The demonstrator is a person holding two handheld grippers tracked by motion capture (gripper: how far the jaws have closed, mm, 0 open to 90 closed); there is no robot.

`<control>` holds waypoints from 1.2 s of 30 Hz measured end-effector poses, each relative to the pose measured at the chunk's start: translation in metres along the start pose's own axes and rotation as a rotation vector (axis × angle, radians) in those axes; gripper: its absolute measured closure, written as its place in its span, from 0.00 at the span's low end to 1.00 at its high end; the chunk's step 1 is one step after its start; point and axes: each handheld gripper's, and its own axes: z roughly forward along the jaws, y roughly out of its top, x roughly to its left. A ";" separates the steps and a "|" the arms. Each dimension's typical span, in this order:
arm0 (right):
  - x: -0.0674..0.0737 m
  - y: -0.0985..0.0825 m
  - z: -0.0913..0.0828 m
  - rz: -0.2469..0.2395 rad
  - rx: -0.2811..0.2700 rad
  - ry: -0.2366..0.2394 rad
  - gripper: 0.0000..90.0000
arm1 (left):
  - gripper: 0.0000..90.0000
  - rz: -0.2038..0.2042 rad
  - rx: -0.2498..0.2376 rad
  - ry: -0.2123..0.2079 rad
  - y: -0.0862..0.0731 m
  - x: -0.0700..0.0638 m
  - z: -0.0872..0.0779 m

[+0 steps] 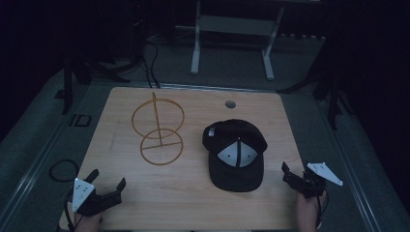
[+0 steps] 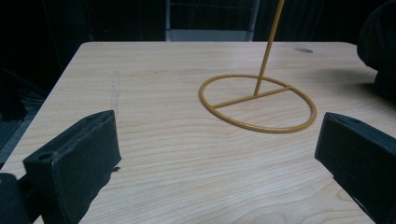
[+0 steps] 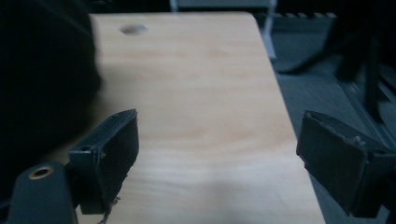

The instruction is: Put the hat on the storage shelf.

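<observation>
Resting at near table corners, left claw [image 1: 107,179] and right claw [image 1: 296,171] gape empty; cap [image 1: 235,154] between, untouched.

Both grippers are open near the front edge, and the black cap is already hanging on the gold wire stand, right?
Not quite. The black cap lies flat on the table, to the right of the gold wire stand and apart from it, as the high view shows. The left gripper and right gripper are indeed open near the front edge.

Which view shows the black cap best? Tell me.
The high view: the whole black cap lies on the table there. The left gripper view catches its dark edge at right; the right gripper view shows a dark blur at left.
</observation>
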 end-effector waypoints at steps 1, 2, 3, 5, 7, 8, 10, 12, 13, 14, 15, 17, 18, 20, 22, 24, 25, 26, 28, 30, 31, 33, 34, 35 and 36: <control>0.003 0.006 -0.002 -0.003 0.000 0.024 0.14 | 0.00 0.003 0.006 -0.003 0.000 0.000 0.000; 0.006 0.012 -0.003 -0.013 0.002 0.041 0.14 | 0.00 0.008 0.012 -0.002 0.000 -0.001 0.000; 0.009 0.018 -0.005 -0.024 -0.001 0.059 0.14 | 0.00 0.009 0.015 -0.004 0.000 -0.001 0.000; 0.016 0.032 -0.008 -0.048 0.001 0.088 0.14 | 0.00 0.014 0.016 -0.002 0.000 -0.001 0.001; 0.022 0.042 -0.010 -0.065 -0.005 0.113 0.14 | 0.00 0.012 0.017 -0.005 0.000 -0.001 0.000; 0.024 0.048 -0.011 -0.072 -0.012 0.125 0.14 | 0.00 0.012 0.017 -0.003 0.000 -0.001 0.000; 0.027 0.053 -0.012 -0.075 -0.015 0.135 0.14 | 0.00 0.014 0.018 -0.002 0.000 -0.001 0.000; 0.034 0.067 -0.013 -0.083 -0.025 0.184 0.14 | 0.00 0.019 0.022 -0.004 0.000 -0.001 0.000; 0.037 0.071 -0.012 -0.092 -0.024 0.192 0.14 | 0.00 0.025 0.024 -0.001 0.000 -0.001 0.000; 0.041 0.075 -0.012 -0.112 -0.032 0.194 0.14 | 0.00 0.030 0.023 -0.001 0.000 -0.002 0.001; 0.044 0.078 -0.011 -0.124 -0.037 0.212 0.13 | 0.00 0.034 0.026 -0.003 0.000 -0.002 0.001; 0.049 0.084 -0.009 -0.139 -0.039 0.261 0.13 | 0.00 0.035 0.027 -0.001 0.000 -0.002 0.001; 0.053 0.087 -0.007 -0.152 -0.034 0.264 0.13 | 0.00 0.035 0.026 -0.004 0.000 -0.002 0.001; 0.059 0.090 -0.003 -0.174 -0.029 0.255 0.15 | 0.00 0.031 0.025 -0.004 0.001 -0.002 0.000; 0.062 0.092 -0.001 -0.178 -0.026 0.265 0.15 | 0.00 0.030 0.024 -0.006 0.001 -0.002 0.000; 0.068 0.096 0.011 -0.211 0.006 0.264 0.18 | 0.00 0.031 0.025 -0.006 0.001 -0.002 0.000; 0.070 0.097 0.014 -0.209 0.017 0.272 0.20 | 0.00 0.031 0.025 -0.008 0.001 -0.002 0.000; 0.070 0.097 0.014 -0.209 0.017 0.272 0.20 | 0.00 0.032 0.026 -0.009 0.001 -0.002 0.000; 0.074 0.098 0.022 -0.214 0.034 0.283 0.22 | 0.00 0.030 0.027 -0.011 0.001 -0.002 0.000; 0.078 0.098 0.033 -0.224 0.056 0.271 0.26 | 0.00 0.030 0.029 -0.011 0.001 -0.002 0.001; 0.080 0.098 0.037 -0.227 0.065 0.266 0.27 | 0.00 0.031 0.026 -0.011 0.001 -0.002 0.000; 0.084 0.097 0.045 -0.244 0.087 0.244 0.34 | 0.00 0.031 0.027 -0.011 0.001 -0.002 0.000; 0.084 0.097 0.045 -0.244 0.087 0.244 0.34 | 0.00 0.031 0.027 -0.011 0.001 -0.002 0.000; 0.086 0.096 0.053 -0.266 0.105 0.227 0.38 | 0.00 0.033 0.029 -0.012 0.001 -0.002 0.001; 0.087 0.096 0.057 -0.270 0.120 0.210 0.41 | 0.00 0.034 0.029 -0.011 0.001 -0.002 0.001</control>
